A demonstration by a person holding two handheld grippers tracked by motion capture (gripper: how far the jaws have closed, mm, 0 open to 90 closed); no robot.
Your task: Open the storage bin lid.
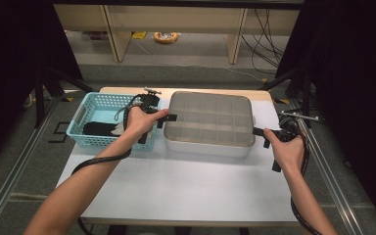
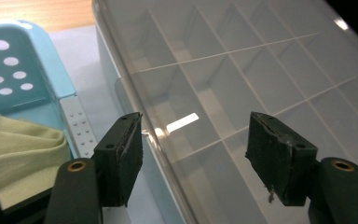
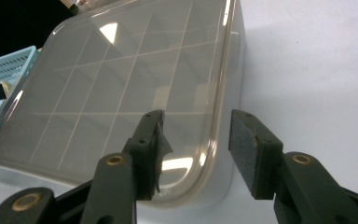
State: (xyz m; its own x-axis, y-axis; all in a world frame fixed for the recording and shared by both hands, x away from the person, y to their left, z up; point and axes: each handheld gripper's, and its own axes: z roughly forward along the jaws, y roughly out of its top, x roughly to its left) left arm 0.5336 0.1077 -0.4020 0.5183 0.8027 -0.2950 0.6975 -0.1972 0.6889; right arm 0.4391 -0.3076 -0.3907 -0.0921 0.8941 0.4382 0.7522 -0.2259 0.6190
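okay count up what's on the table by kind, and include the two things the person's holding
Divided storage box with clear lid: 1
Light blue perforated basket: 1
Cloth pieces in the basket, one black, one pale yellow-green: 2
Hand-held gripper, left and right: 2
Total: 6

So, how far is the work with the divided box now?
Nothing looks done: the clear lid sits on the divided box. In hand: left gripper and right gripper, jaws open, straddle the lid's opposite edges. Left: probably gripping and lifting it; no cloth from the blue basket is inside.
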